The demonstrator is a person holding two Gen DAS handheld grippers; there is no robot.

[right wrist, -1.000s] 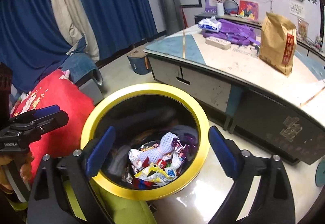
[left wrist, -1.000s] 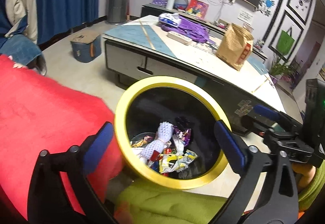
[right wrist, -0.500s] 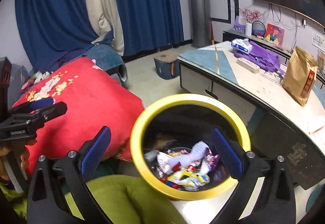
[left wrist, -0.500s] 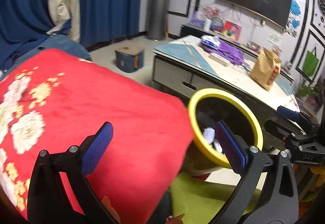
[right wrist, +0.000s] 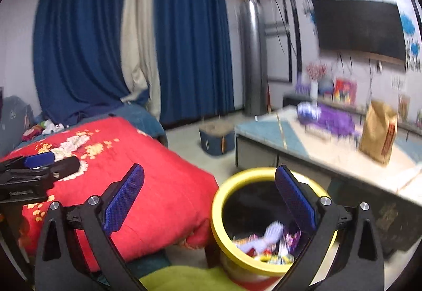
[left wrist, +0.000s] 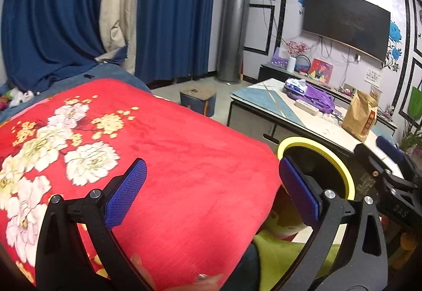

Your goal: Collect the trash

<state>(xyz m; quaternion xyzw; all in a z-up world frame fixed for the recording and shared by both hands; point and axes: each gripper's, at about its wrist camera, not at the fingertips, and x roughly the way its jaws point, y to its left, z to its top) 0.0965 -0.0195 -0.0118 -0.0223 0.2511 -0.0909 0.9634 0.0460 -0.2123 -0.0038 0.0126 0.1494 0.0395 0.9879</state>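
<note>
Both tongs have swung up and away from the round black bin with the yellow rim, which a second ago filled each view. The left tongs now hover, jaws wide apart and empty, over the red floral blanket; the bin sits at their three o'clock. The right tongs, equally open and empty, have the bin at five o'clock, with colourful wrappers inside. The drop looks finished; I judge they are seeking more trash.
</note>
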